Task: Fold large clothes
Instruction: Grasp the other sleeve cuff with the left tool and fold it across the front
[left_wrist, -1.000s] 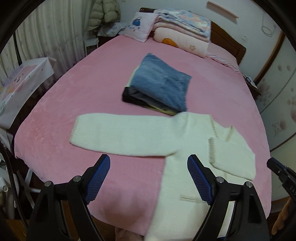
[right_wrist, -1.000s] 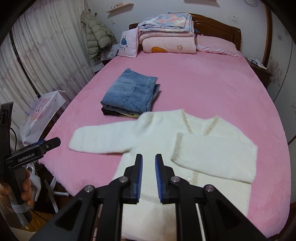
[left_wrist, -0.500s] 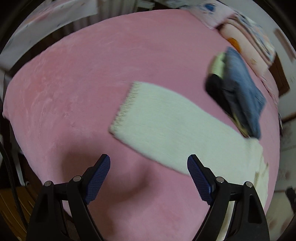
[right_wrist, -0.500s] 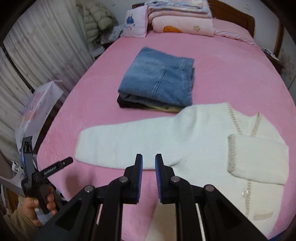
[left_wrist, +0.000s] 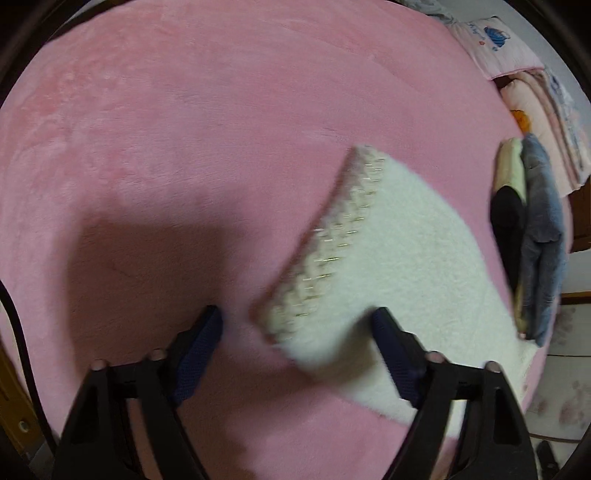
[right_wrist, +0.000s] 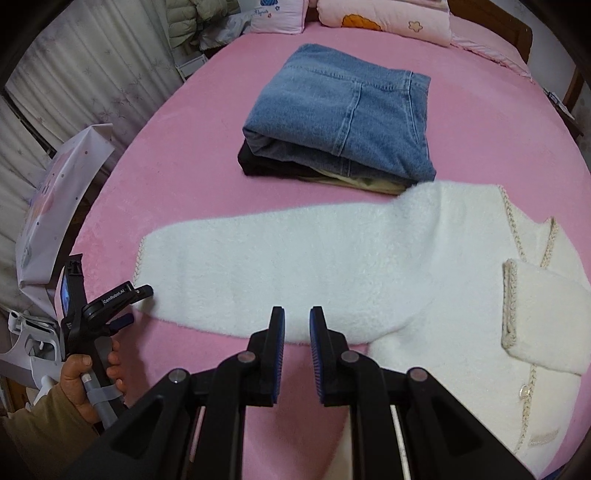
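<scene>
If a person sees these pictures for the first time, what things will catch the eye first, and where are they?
The white fluffy cardigan lies flat on the pink bed, one sleeve stretched out, the other folded over its front. Behind it sits a stack of folded clothes with blue jeans on top. At the stretched sleeve's cuff, the left gripper is closing, the cuff corner between its jaws.

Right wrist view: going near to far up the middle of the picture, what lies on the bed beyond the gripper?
Right gripper → outstretched sleeve of the white cardigan → bare pink bedspread → stack of folded clothes topped by folded jeans → pillows at the headboard.
</scene>
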